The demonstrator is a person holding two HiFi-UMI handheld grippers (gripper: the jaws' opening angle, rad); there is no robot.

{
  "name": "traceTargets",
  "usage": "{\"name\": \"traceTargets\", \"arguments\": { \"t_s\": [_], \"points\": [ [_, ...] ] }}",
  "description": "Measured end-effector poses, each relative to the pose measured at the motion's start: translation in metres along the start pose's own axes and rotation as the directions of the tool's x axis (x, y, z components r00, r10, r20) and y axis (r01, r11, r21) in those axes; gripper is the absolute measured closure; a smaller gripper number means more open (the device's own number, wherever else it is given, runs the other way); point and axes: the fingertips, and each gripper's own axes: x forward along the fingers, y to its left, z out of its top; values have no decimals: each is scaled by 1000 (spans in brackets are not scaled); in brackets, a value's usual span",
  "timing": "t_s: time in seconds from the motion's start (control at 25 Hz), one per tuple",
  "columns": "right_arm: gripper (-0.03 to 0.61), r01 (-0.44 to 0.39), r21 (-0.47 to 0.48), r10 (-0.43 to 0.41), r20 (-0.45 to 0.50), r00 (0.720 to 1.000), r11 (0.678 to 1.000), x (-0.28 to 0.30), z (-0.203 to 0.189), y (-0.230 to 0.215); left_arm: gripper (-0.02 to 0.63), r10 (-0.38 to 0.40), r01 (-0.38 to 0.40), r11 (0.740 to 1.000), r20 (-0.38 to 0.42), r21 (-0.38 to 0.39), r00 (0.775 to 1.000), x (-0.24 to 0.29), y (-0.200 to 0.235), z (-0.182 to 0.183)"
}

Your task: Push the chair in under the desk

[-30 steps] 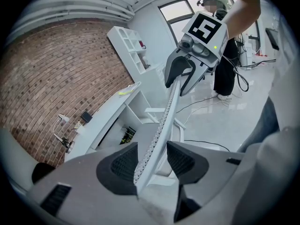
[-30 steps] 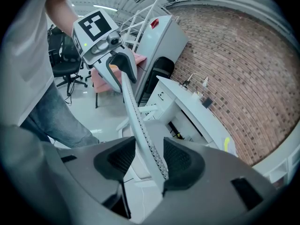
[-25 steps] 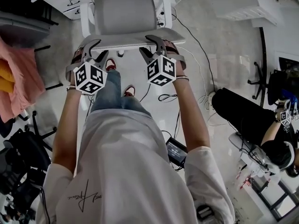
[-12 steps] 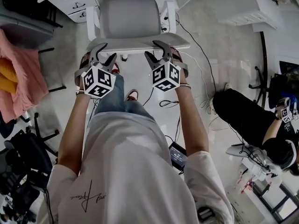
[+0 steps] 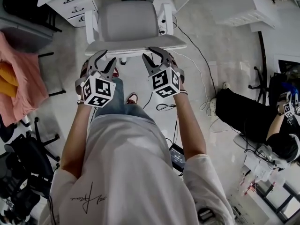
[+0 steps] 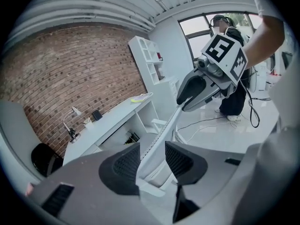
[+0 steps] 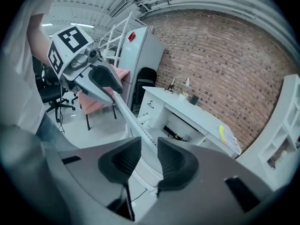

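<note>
A white-grey office chair stands facing the white desk, its backrest toward me. The backrest's top edge runs left to right just ahead of both grippers. My left gripper is at the left part of that edge and my right gripper at the right part. In the left gripper view the thin white edge passes between the left gripper's closing jaws, with gaps at both pads. In the right gripper view the same edge lies between the right gripper's closing, narrower jaws.
A white drawer unit stands left of the chair under the desk. A pink cloth hangs over a dark chair at the left. Cables trail on the floor. A seated person is at the right, with white shelving behind.
Both pairs of jaws have narrowed round the backrest's top edge, the right pair more. The hands have stayed at the backrest, and the view has shifted slightly.
</note>
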Motion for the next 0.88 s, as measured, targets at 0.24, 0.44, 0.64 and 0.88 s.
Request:
{"name": "traceTargets", "arguments": {
  "t_s": [0.24, 0.44, 0.64, 0.88],
  "points": [
    [503, -12, 69, 11, 22, 1000, 998, -11, 1, 13, 480, -26, 33, 992, 58, -124, 998, -11, -14, 11],
    [525, -23, 147, 15, 49, 999, 989, -26, 8, 22, 488, -47, 59, 979, 65, -196, 997, -25, -26, 19],
    [532, -28, 198, 10, 87, 996, 980, -44, 25, 28, 497, -64, 101, 953, 135, -285, 989, -40, -37, 33],
    [537, -47, 284, -2, 172, 985, 958, -67, 52, 31, 523, -23, 99, 914, 193, -393, 981, -61, -32, 42]
  ]
}}
